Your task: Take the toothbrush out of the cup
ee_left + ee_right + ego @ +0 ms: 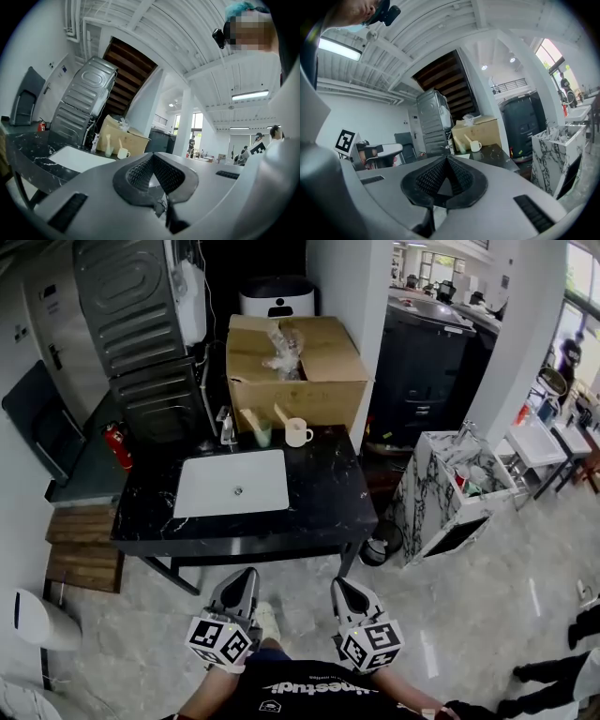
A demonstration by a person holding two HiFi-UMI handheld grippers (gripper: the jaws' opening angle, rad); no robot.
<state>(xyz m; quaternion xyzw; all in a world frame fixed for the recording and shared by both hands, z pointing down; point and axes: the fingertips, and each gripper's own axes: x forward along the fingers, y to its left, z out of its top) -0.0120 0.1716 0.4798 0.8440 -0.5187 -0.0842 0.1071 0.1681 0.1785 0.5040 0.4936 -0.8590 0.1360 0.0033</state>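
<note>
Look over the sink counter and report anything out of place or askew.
An open cardboard box with crumpled plastic in it sits right behind the white mug and the green cup, odd beside a sink. The grey ribbed appliance at the left appears to lean. Nothing looks spilled.

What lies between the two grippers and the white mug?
In the head view: floor, then the black counter and its white sink, before the mug.
</note>
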